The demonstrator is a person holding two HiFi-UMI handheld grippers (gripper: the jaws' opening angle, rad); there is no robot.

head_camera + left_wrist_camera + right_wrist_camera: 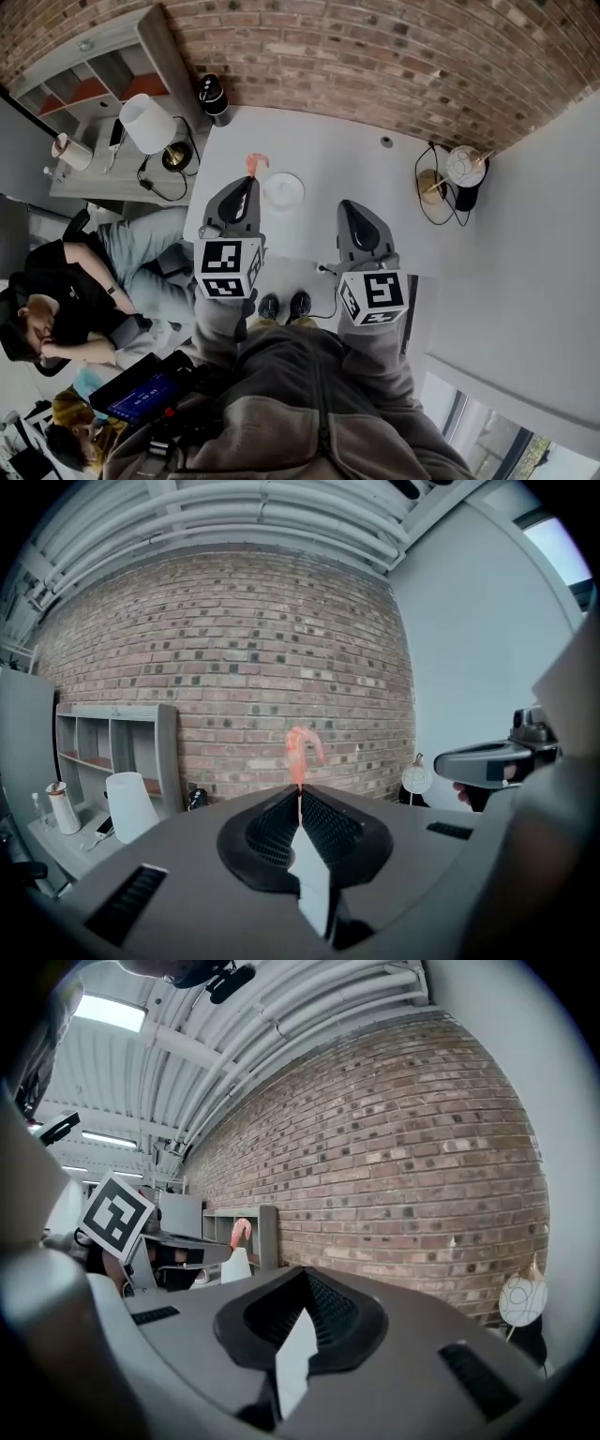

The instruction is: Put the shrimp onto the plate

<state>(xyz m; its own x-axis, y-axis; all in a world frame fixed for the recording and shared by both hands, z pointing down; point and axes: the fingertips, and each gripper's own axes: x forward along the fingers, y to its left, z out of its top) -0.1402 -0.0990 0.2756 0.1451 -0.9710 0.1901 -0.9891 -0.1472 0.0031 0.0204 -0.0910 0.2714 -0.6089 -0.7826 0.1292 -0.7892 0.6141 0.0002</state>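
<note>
An orange-pink shrimp hangs from the tip of my left gripper, which is shut on its tail. It is just left of a small white plate on the white table. The left gripper view shows the shrimp standing up from the closed jaws of the left gripper, in front of the brick wall. My right gripper is held to the right of the plate, shut with nothing in it. In the right gripper view the shrimp shows at the far left.
A black speaker stands at the table's back left corner, and a globe lamp with cables at its right end. A white lamp and a shelf are left of the table. A seated person is at lower left.
</note>
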